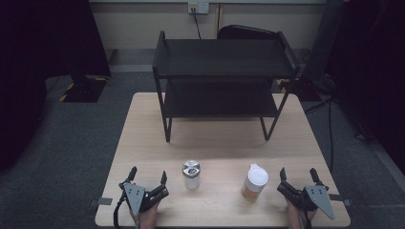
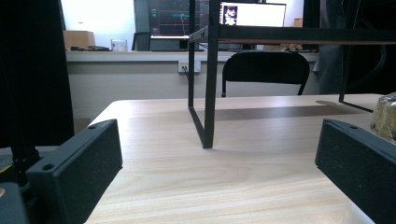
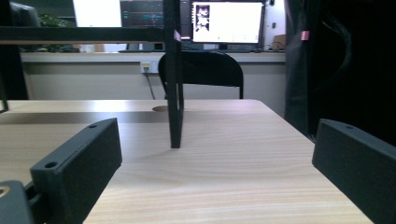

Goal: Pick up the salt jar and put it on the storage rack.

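A small clear jar with a metal lid (image 1: 191,174) stands near the table's front, left of centre. An orange-tinted jar with a white lid (image 1: 254,182) stands to its right. My left gripper (image 1: 148,176) rests at the front left corner, open, nothing between its jaws; the clear jar (image 2: 385,116) shows at the right edge of the left gripper view. My right gripper (image 1: 298,174) rests at the front right corner, open and empty, just right of the white-lidded jar. A black two-level shelf rack (image 1: 223,81) stands on the far half of the table.
The rack's front legs (image 2: 208,88) (image 3: 175,79) stand ahead of each gripper on the wooden table (image 1: 143,124). A black chair (image 2: 265,67) sits beyond the far edge. Bare wood lies between the jars and the rack.
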`<state>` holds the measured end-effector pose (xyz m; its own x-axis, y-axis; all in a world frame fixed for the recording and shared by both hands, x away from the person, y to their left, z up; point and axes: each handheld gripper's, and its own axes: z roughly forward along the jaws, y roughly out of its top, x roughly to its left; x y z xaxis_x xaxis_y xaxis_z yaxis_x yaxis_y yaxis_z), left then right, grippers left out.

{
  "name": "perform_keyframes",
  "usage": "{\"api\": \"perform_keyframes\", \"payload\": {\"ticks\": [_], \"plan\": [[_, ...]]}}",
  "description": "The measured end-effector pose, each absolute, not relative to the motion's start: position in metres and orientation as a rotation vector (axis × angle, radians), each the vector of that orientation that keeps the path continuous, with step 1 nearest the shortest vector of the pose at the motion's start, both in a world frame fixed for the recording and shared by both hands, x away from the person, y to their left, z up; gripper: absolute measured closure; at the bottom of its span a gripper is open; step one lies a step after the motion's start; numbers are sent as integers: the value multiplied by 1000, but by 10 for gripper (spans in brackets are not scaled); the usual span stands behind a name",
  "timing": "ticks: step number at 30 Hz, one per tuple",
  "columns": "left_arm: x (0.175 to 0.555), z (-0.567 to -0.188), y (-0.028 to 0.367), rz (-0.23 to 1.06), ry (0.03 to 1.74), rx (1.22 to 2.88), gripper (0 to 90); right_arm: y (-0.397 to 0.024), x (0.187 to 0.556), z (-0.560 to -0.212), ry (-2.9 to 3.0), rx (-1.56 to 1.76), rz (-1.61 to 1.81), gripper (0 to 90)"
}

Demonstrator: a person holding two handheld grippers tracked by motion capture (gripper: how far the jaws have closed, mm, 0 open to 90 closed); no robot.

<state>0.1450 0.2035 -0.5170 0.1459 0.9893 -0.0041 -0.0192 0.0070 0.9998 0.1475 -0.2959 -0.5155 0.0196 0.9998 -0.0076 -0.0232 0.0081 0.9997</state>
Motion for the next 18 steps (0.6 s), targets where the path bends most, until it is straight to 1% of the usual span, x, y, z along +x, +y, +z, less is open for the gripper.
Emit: {"api": "perform_keyframes", "payload": {"ticks": [18], "plan": [[145, -517, 204, 1106, 1089, 1256, 1, -297, 147, -516, 1186, 1192, 1205, 0]]}}
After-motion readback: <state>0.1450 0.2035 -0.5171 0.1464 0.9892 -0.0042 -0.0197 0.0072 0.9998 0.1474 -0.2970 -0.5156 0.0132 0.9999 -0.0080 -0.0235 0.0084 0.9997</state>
